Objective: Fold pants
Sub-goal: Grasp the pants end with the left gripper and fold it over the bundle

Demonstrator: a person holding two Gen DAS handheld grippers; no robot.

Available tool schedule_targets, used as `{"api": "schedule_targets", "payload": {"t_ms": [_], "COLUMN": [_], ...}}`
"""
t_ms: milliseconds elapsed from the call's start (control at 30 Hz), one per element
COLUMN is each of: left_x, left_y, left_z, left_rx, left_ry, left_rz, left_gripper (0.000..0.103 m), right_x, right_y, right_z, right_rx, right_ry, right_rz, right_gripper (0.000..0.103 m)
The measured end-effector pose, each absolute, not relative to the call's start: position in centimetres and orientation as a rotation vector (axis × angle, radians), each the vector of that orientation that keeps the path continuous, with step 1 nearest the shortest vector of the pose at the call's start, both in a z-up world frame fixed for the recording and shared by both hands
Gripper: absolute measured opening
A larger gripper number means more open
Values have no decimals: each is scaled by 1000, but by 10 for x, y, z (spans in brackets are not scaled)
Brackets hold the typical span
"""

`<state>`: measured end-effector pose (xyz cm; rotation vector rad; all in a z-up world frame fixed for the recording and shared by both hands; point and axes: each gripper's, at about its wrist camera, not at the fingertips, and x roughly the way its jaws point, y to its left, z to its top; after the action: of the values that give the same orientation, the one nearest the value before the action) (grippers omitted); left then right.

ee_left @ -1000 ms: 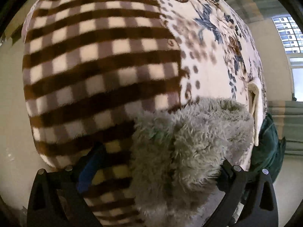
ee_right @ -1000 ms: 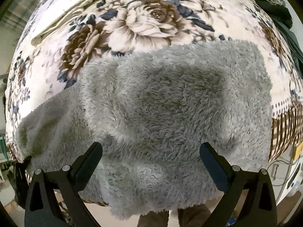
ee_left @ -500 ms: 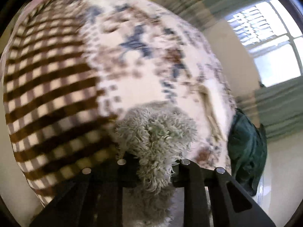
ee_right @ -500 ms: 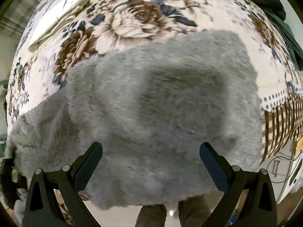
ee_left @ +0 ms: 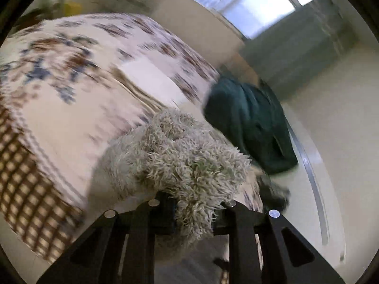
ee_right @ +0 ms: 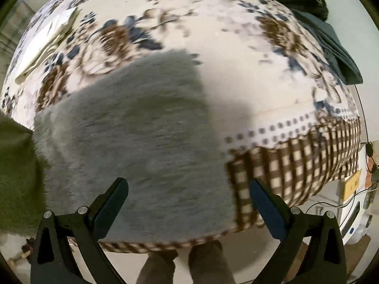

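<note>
- Left wrist view: the left gripper [ee_left: 197, 209] sits at 6 o'clock, its jaws drawn nearly together and clamped on a bunched fold of the fluffy grey pants [ee_left: 184, 156].
- The pinched fabric rises from the jaws toward the centre of the view, lifted off the floral bedspread [ee_left: 71, 99], which fills the 9 to 11 o'clock side.
- A folded cream cloth [ee_left: 151, 80] lies on the bed at about 11 o'clock; a dark green garment [ee_left: 251, 127] hangs off the bed edge at 3 o'clock; a window [ee_left: 244, 4] is at 1 o'clock. The background is motion-blurred.
- Right wrist view: the right gripper [ee_right: 188, 203] at 6 o'clock has its jaws spread wide with nothing between them, hovering above the cloth.
- The pants [ee_right: 132, 137] lie flat on the bedspread [ee_right: 236, 54], from the centre toward 8 o'clock.
- Dark clothes [ee_right: 331, 40] lie at 2 o'clock.
</note>
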<state>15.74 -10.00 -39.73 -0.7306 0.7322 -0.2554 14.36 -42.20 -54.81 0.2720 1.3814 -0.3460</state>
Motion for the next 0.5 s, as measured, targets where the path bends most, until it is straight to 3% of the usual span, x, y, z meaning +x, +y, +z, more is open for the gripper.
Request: {"api": "schedule_targets", "payload": {"t_ms": [500], "left_x": [154], "left_y": [-321], "left_z": [-475], "left_rx": [-344], "left_ry": [1085], "left_rz": [-480], "left_gripper": [16], "right_x": [96], "right_y": [-573], "right_z": [-570], "right_rx": [462], "right_ry": [1375], "right_rz": [-489], "right_gripper": [103]}}
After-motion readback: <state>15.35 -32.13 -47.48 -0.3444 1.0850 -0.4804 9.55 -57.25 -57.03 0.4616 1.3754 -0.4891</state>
